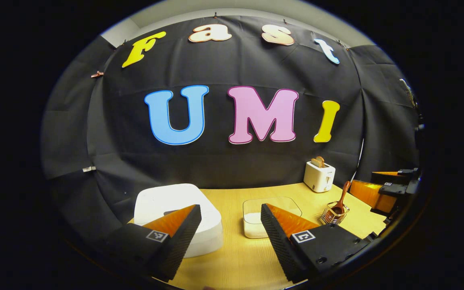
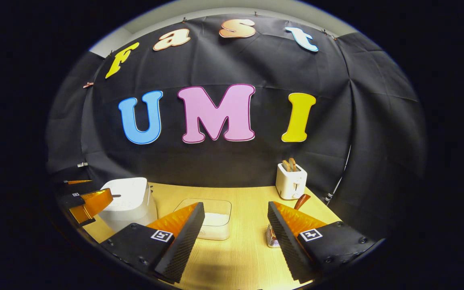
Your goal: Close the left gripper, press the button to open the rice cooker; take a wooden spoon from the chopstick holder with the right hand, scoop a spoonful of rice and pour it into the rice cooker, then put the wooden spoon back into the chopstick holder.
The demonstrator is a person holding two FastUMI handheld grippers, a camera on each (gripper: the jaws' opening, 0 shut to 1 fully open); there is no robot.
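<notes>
Two hand-held grippers [image 1: 231,219] [image 2: 236,217] gaping, ribbed fingers, rounded white rice cooker [image 1: 163,201], wooden spoon [image 1: 341,200]

A pale wooden table [image 1: 240,257] lies before my tongs, bearing the rice cooker [image 1: 175,201], rice container [image 1: 256,227], chopstick holder [image 1: 334,215] and, beyond them, a toaster [image 1: 319,176].

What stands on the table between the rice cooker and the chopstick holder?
A clear container of rice stands between the rice cooker and chopstick holder, in the left gripper view.

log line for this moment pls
stage: start | left gripper: open, above table | right gripper: open | rice cooker: lid shut | wooden spoon: in chopstick holder
</notes>
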